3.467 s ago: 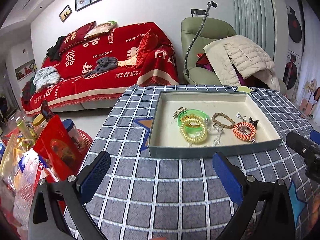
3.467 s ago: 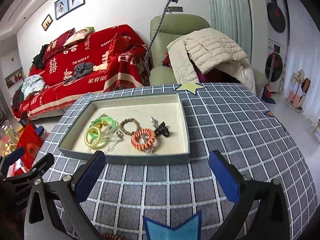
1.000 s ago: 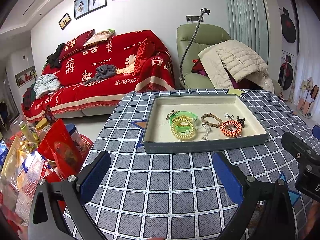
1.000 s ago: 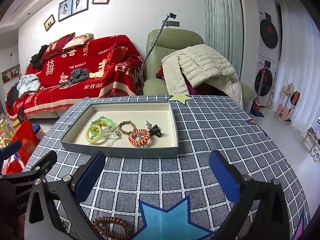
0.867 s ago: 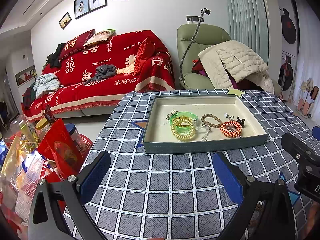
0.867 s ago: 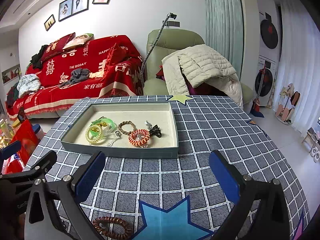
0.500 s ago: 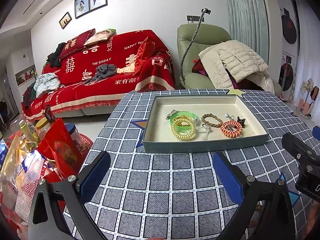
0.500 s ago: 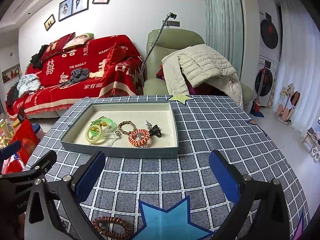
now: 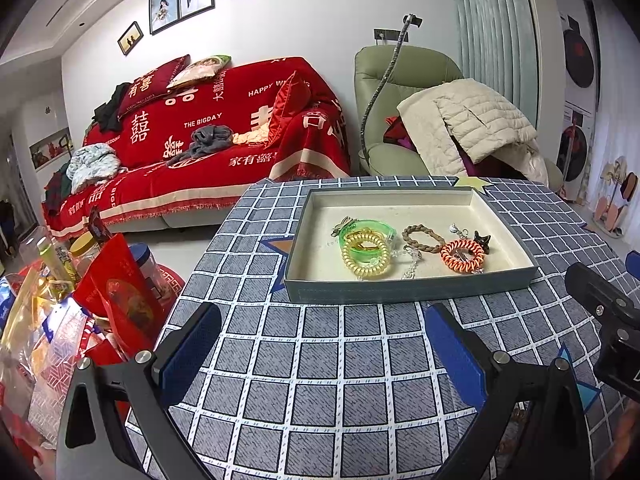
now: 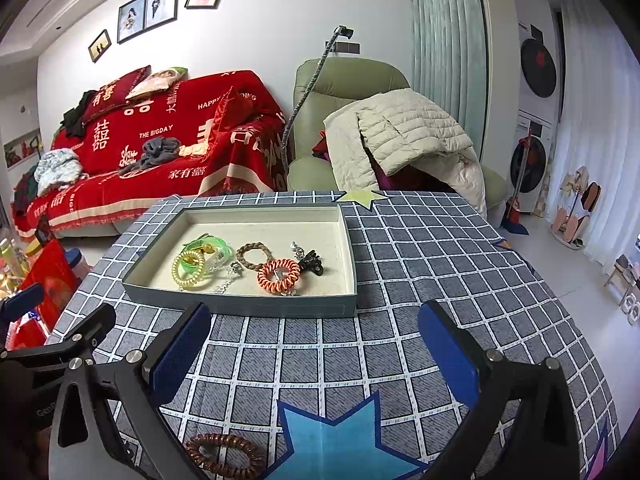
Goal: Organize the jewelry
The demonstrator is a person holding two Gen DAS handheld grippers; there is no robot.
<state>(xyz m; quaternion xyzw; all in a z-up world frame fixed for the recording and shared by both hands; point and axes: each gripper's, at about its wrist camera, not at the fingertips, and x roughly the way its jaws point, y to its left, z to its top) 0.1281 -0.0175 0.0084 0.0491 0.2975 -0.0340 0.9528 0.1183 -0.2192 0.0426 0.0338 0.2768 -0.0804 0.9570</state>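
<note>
Since 3.5 s ago both grippers were drawn back from the tray (image 10: 248,306); jaws are kept wide, empty. Coiled brown hair tie (image 10: 224,455) is seen outside.

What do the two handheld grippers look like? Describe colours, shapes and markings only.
The left gripper and the right gripper look the same: matte black angular frames with triangular cut-outs and round silver bolts. Their jaws are lined with flat, textured blue pads. The left gripper's body bears pale lettering, partly cut off. No cables or sleeves show.
</note>
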